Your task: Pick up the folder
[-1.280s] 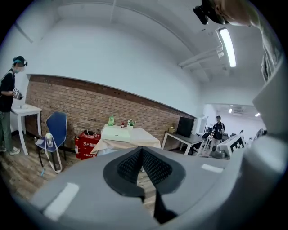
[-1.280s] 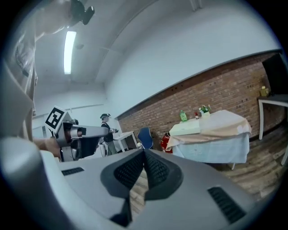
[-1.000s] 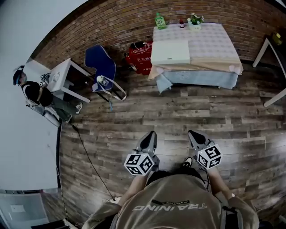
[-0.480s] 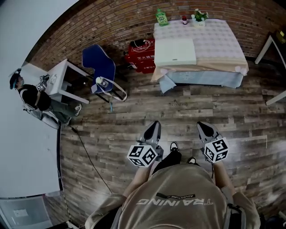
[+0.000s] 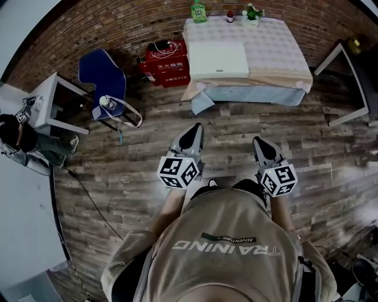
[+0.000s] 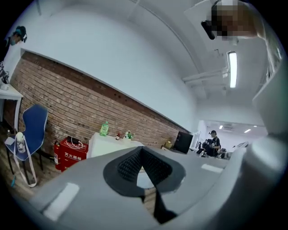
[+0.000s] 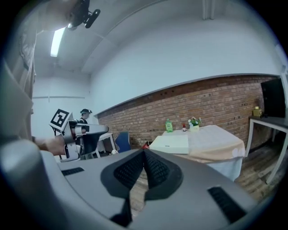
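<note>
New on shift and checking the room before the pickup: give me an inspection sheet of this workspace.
Surface: clothed table against the brick wall.
Job's things: white folder lies flat on the table's left part, untouched.
Clutter: green bottle, red bottle and plant at the table's far edge.
Grippers: left hand-held gripper and right hand-held gripper are shut and empty, over the floor short of the table.
Cables: one cable lies across the floor at left.
Surroundings: red box, blue chair, person.
</note>
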